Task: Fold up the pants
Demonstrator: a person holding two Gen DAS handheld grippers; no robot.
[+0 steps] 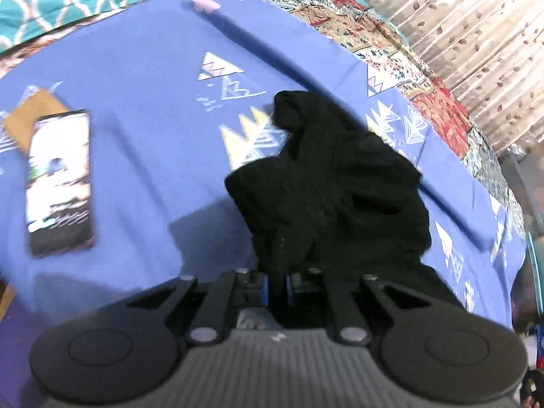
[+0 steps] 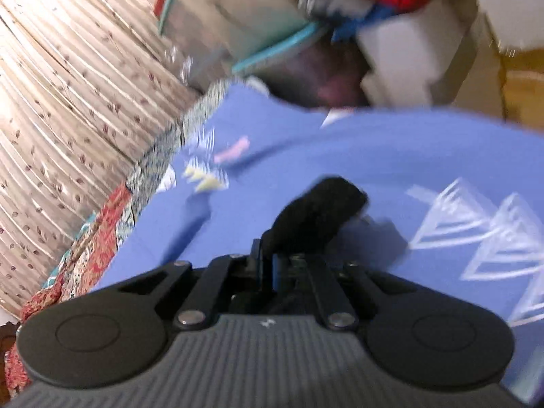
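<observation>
Left wrist view: left hand-held gripper [image 1: 276, 284] clamped on black pants [image 1: 333, 183] above the blue sheet [image 1: 142, 108]; right hand-held gripper [image 2: 268, 265] likewise. Soft, light, limp; best held at edges.

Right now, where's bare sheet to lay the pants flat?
Free: blue sheet between the phone and the bunched black pants. Crowded: the sheet's right edge, where the pants sit close to the patterned quilt.
</observation>
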